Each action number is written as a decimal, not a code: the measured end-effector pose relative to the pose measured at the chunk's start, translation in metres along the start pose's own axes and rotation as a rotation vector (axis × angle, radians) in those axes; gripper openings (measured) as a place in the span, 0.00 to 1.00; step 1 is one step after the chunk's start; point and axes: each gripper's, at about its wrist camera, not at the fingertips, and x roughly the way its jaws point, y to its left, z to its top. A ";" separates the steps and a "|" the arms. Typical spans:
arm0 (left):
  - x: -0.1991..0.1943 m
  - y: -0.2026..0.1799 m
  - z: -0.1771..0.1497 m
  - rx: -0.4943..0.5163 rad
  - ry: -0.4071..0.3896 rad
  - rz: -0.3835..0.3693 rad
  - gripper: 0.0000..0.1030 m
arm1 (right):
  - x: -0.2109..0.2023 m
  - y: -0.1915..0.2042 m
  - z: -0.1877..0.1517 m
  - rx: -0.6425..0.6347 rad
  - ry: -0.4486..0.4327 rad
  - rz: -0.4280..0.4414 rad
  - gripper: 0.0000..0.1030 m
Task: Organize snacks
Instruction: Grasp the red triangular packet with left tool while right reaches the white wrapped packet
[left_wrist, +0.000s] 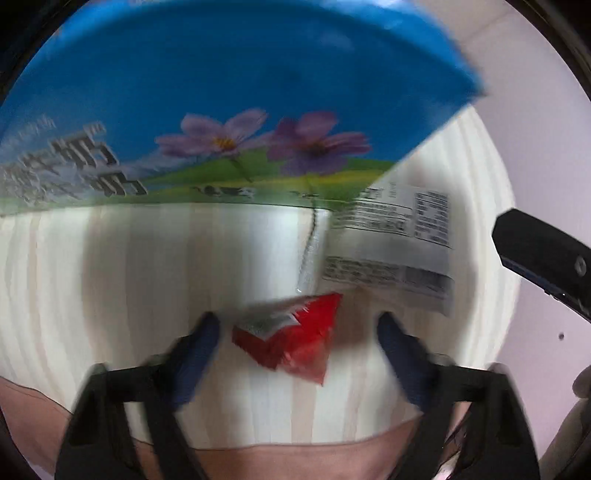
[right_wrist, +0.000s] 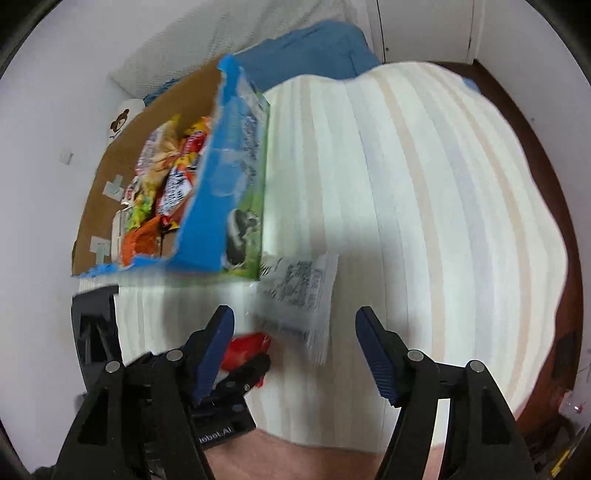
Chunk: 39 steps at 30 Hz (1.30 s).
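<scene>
Snacks filled the blue carton (right_wrist: 207, 206), which stood on the striped cloth (right_wrist: 406, 221). Just beside the carton's near corner lay a white packet (right_wrist: 299, 291), and nearer still a small red packet (left_wrist: 291, 339). The left gripper (left_wrist: 299, 332) straddled the red packet, pads apart from it. The right gripper (right_wrist: 295, 332) gaped over the white packet, gripping nothing.

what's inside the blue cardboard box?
The blue cardboard box holds a pile of snack packets in red, yellow, orange and green wrappers. Its near wall and the top packets hide the lower layers and the box floor.
</scene>
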 end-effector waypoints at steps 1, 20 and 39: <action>0.003 0.001 -0.001 0.000 0.004 0.012 0.53 | 0.007 -0.004 0.003 0.009 0.012 0.002 0.69; -0.018 0.061 -0.039 -0.002 -0.021 0.143 0.54 | 0.048 0.018 -0.057 -0.046 0.147 0.072 0.71; -0.033 0.129 -0.077 -0.127 -0.032 0.193 0.54 | 0.118 0.135 -0.074 -0.756 0.266 -0.309 0.86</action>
